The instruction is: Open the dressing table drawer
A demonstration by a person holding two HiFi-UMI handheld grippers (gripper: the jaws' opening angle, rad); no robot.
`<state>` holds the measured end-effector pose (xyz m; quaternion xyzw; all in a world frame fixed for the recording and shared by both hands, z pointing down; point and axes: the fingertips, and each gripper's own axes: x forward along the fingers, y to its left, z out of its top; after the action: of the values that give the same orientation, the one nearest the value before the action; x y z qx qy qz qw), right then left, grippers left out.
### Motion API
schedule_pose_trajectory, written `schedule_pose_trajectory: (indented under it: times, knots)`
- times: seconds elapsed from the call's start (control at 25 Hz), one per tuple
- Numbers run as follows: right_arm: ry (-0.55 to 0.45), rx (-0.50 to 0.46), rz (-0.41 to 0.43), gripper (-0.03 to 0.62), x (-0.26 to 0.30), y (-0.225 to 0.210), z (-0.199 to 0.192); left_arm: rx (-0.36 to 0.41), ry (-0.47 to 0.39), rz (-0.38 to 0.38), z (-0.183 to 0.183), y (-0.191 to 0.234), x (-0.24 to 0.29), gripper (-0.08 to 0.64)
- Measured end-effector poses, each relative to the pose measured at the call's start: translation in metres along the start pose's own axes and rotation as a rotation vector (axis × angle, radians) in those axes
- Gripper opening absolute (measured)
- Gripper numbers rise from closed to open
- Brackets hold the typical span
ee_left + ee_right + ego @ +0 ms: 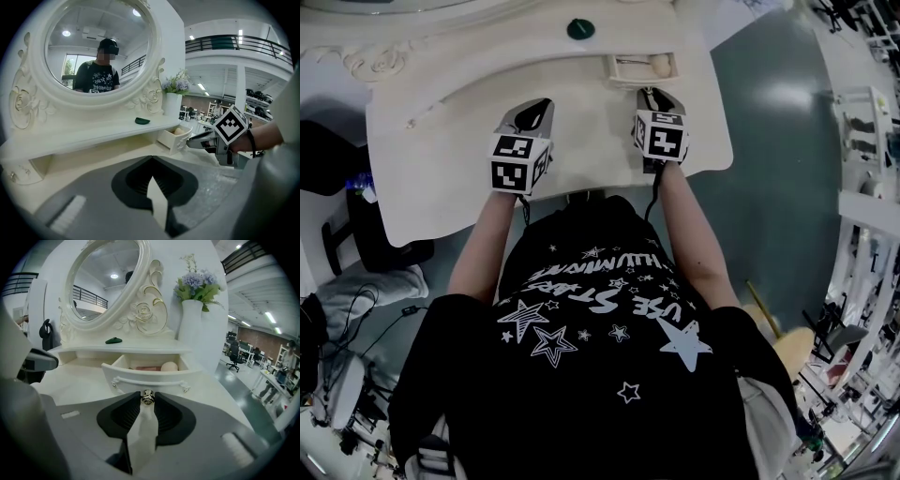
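drawer open, knob pinched in right gripper

small drawer under the shelf, at the 12 o'clock edge of the dressing table, slid partway out. inside: a pale rounded lump and a pinkish item, kind not clear. metal knob at front centre, clamped between the closed fingers of the right gripper. left gripper at 9 o'clock of the right, over bare tabletop, fingers pressed together on nothing. green object on the shelf at 10 o'clock of the drawer. oval mirror above; vase of flowers at 1 o'clock.
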<state>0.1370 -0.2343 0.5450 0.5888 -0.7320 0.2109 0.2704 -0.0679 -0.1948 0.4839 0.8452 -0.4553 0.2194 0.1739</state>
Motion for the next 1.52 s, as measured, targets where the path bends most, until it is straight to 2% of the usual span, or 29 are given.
schedule_pose_trajectory:
  times: [0.2,0.28,0.4,0.64,0.88,1.0,1.16,1.32,1.52]
  knots:
    - [-0.004,0.000,0.011,0.129,0.000,0.000,0.002,0.014,0.006,-0.014,0.002,-0.005,0.002,0.002]
    - [-0.006,0.000,0.017,0.185,-0.003,-0.001,0.002,0.022,0.003,-0.021,0.004,-0.008,0.002,0.002]
    - [-0.015,0.000,0.025,0.214,-0.009,0.000,0.003,0.034,-0.006,-0.018,0.006,-0.010,-0.001,0.002]
    - [-0.043,0.001,0.028,0.216,-0.033,-0.004,0.003,0.036,-0.036,0.004,0.013,-0.019,-0.015,0.002]
    - [-0.102,0.015,0.026,0.212,-0.079,0.000,0.000,0.026,-0.060,0.031,0.008,-0.038,-0.050,0.002]
    - [-0.129,0.021,0.019,0.198,-0.109,0.005,-0.007,0.024,-0.073,0.048,0.003,-0.049,-0.075,0.002]
    - [-0.164,0.031,0.008,0.140,-0.152,0.013,-0.022,0.020,-0.082,0.057,-0.013,-0.068,-0.111,0.002]
    - [-0.185,0.041,0.035,0.028,-0.189,0.026,-0.043,0.027,-0.085,0.068,-0.032,-0.091,-0.146,0.002]
    - [-0.221,0.072,0.065,0.028,-0.230,0.039,-0.066,0.001,-0.084,0.090,-0.057,-0.113,-0.188,0.002]
